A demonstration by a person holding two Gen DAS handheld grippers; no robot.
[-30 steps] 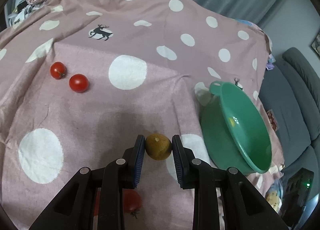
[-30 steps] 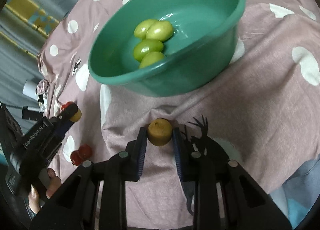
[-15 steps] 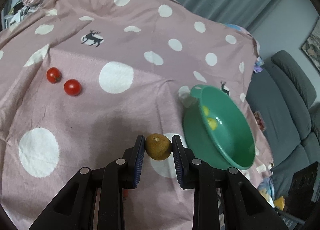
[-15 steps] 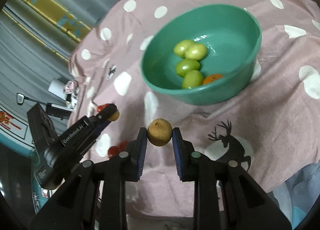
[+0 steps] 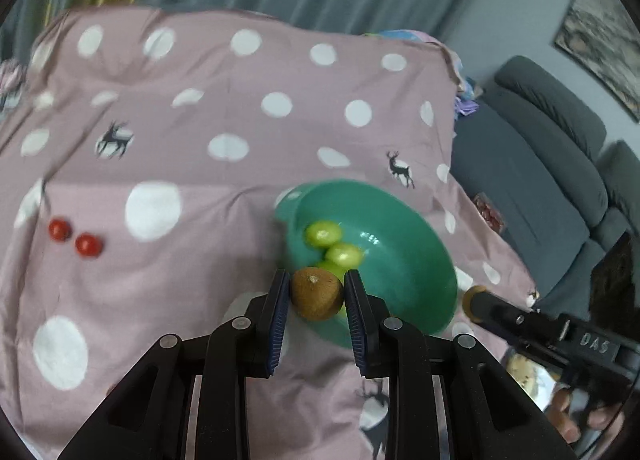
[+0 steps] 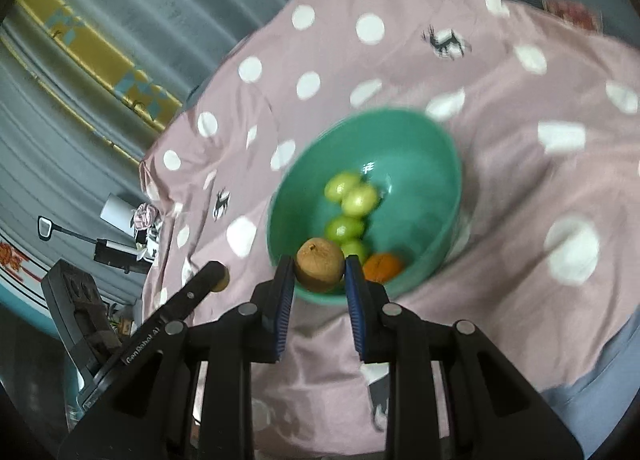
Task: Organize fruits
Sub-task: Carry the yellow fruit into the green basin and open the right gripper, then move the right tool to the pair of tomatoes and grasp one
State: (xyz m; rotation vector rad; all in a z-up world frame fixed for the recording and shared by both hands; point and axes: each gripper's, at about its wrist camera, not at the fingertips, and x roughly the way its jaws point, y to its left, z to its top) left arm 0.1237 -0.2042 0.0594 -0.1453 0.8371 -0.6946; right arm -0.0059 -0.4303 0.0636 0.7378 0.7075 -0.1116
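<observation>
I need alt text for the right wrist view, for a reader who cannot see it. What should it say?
The right tongs are shut on a brown kiwi, held in front of the near rim of a green bowl. In the bowl lie four green fruits and one orange fruit; it stands on a pink dotted cloth. The left tongs show at lower left.

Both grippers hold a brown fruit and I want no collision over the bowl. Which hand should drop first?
Probably the right. The right gripper holds its brown fruit over the green bowl's near rim. The left gripper's fruit also overlaps the rim, but from the bowl's outer side.
</observation>
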